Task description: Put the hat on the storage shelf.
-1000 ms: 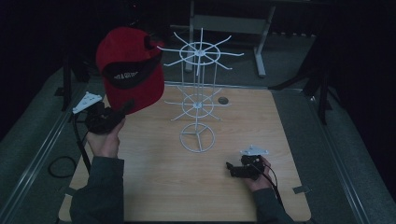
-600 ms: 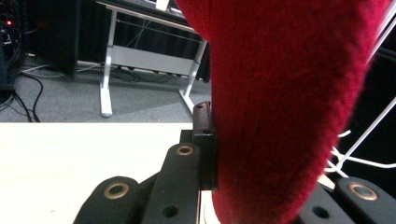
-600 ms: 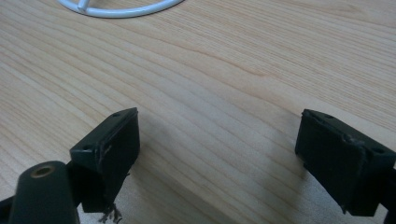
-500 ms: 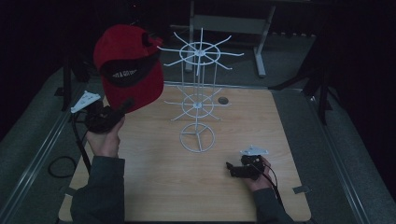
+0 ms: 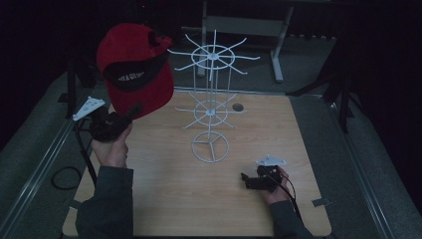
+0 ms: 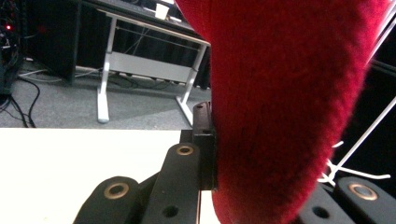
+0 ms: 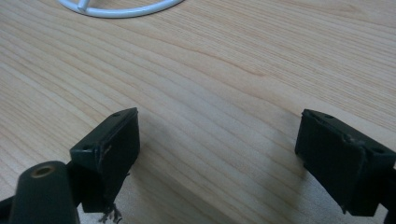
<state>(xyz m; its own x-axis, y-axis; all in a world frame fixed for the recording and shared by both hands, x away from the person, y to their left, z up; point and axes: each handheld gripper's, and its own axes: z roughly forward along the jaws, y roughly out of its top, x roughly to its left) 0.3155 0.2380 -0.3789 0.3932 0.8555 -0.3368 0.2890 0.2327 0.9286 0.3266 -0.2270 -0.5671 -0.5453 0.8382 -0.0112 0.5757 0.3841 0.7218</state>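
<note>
1. Dark room all around, and a light wood table sits in the middle of it.
2. A red cap is up in the air, over the far left part of the table. It is held high so it can go onto a wire arm, most likely.
3. The left gripper holds the cap by its lower edge. In the left gripper view, one black jaw presses flat on the red cloth, so the claw is pinching the cap.
4. The cap hangs open side toward the camera, with a black band and small white letters inside. The letters are too small to read.
5. A white wire rack stands just to the right of the cap, near the middle of the table. Its thin arms stick out like spokes, up at the cap's height, and none of them has anything on it. The cap is close to the top arms but looks apart from them.
6. The right gripper rests low on the table, near the front right, well apart from the cap. Its claw is spread wide with nothing in it, and bare wood shows between the jaws in the right gripper view. It seems to be waiting.
7. The round foot of the rack shows at the top of that view.
</note>
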